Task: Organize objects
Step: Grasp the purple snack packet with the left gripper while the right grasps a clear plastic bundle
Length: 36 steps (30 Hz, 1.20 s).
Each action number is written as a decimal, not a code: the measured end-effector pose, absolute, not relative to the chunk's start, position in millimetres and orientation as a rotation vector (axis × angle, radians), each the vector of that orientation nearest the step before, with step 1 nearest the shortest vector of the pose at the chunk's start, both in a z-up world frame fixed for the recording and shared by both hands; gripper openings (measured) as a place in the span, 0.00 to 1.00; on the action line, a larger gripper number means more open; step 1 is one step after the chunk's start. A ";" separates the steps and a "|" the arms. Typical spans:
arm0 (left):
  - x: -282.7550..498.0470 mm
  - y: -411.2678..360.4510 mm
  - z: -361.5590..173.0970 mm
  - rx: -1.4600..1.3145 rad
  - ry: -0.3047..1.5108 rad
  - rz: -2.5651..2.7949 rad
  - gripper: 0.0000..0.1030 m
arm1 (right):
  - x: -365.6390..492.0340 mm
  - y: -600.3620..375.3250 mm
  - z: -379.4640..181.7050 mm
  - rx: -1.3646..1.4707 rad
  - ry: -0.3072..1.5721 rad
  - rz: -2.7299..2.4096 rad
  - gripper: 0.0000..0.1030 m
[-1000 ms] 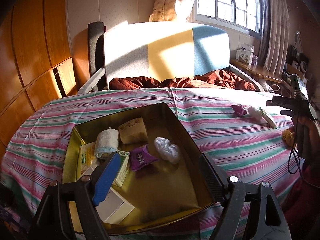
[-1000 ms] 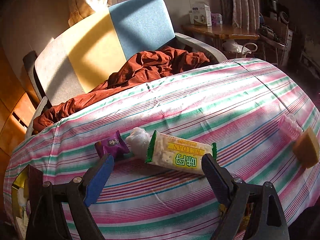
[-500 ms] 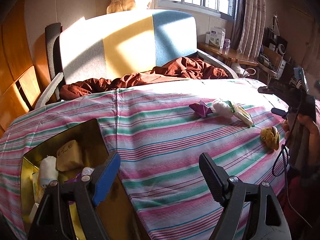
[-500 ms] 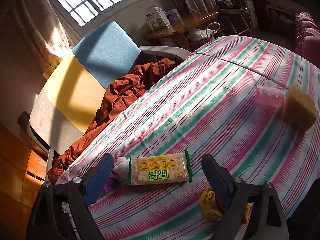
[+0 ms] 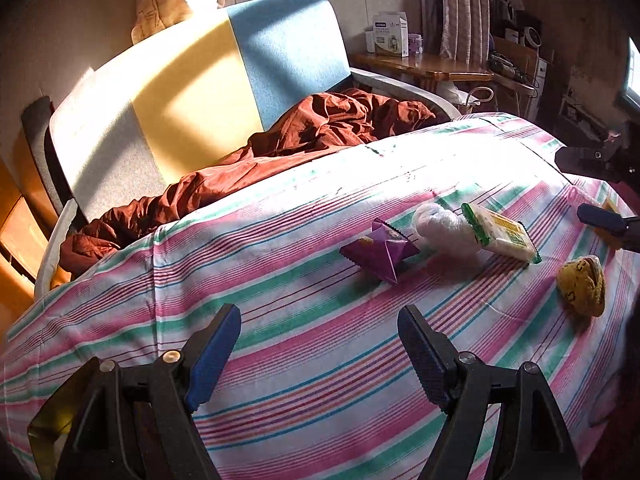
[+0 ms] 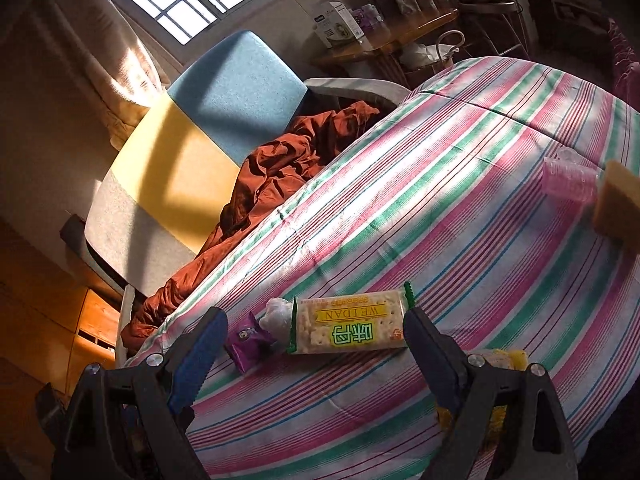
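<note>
Right wrist view shows the cracker packet [image 6: 348, 327] lying crosswise on the striped worktop [image 6: 460, 200], just beyond the wide-open, empty right gripper [image 6: 316, 344], nearer than the left.

On the cloth-covered table [image 5: 304, 360], a snack packet [image 5: 378, 250], a wad of plastic wrap [image 5: 440, 228] and a WEIDAN cracker pack [image 6: 350, 326] lie in a row left to right, the wad touching the pack. A small pouch [image 5: 582, 290] sits nearer, to their right. Behind the table, a blanket [image 5: 320, 132] lies on an armchair [image 5: 180, 92]; a side table [image 5: 424, 68] stands to the right.
</note>
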State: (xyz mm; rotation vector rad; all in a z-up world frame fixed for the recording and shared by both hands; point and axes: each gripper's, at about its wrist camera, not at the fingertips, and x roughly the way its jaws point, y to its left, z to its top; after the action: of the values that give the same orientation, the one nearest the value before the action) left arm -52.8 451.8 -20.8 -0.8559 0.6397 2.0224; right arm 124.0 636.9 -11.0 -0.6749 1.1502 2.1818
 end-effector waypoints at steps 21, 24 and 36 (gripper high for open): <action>-87.9 560.7 -84.6 -0.837 0.784 1.771 0.48 | 117.9 640.1 -24.3 -0.738 1.211 2.151 0.89; -87.0 544.1 -87.3 -0.897 0.708 1.800 0.34 | 119.5 641.6 -25.4 -0.736 1.208 2.136 0.89; -43.5 469.9 -85.7 -1.088 0.598 1.916 0.33 | 127.9 649.6 -32.4 -0.720 1.246 2.075 0.89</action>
State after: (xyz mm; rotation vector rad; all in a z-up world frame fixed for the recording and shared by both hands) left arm -43.5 469.9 -85.7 -1.0875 0.5976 1.9161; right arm 127.9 649.6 -32.4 -0.7202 1.2458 2.0753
